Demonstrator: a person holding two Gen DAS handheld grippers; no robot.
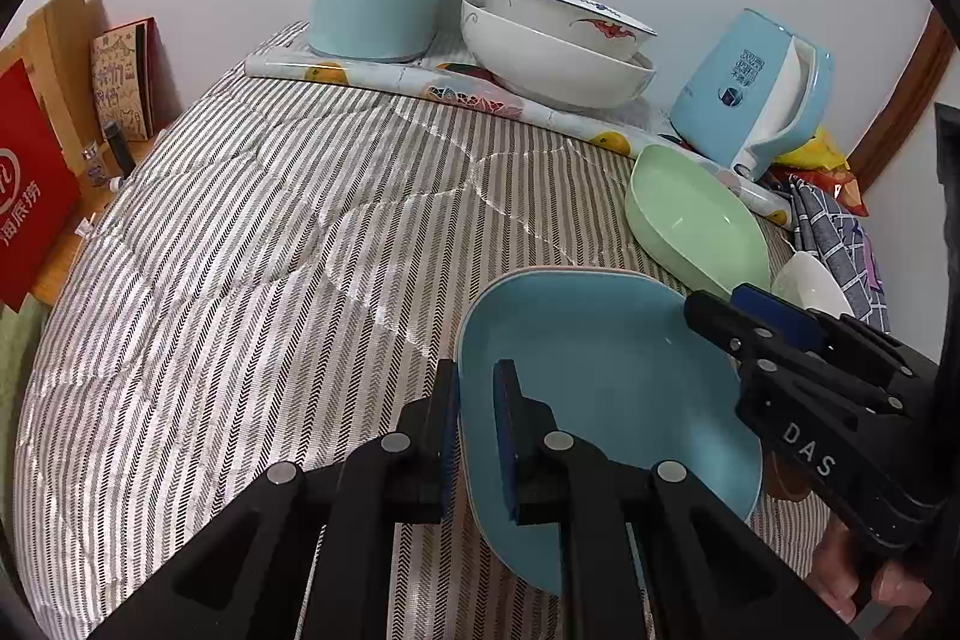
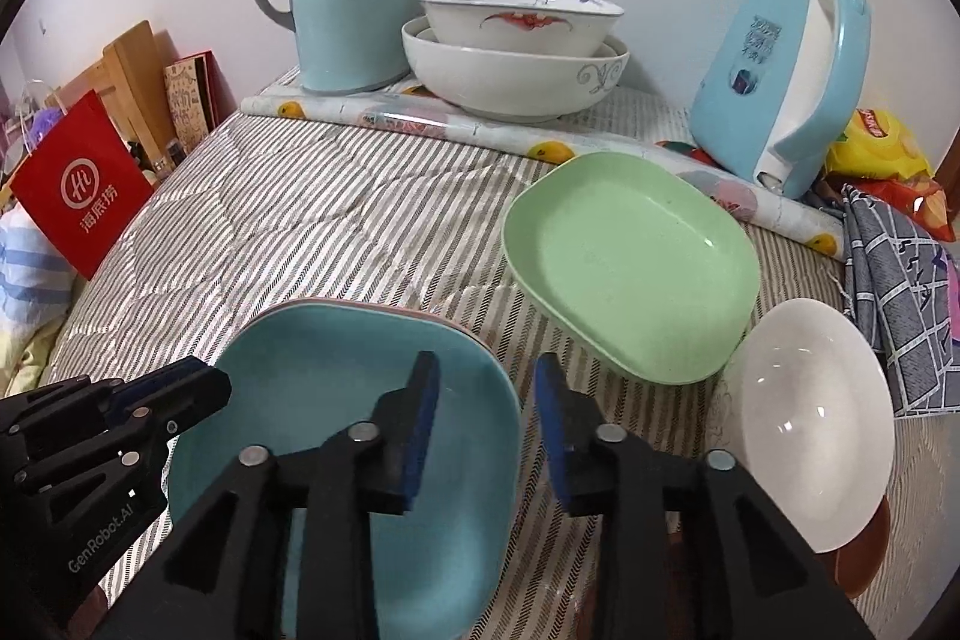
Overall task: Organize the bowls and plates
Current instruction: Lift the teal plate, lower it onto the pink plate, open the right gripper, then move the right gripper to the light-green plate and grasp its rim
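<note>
Here the blue plate's rim sits between the right gripper's parted fingers.

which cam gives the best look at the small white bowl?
Right wrist view: the white bowl shows almost whole, rim and inside, beside the green dish. The left wrist view shows only a sliver of it, at the frame's right, behind the right claw.
</note>
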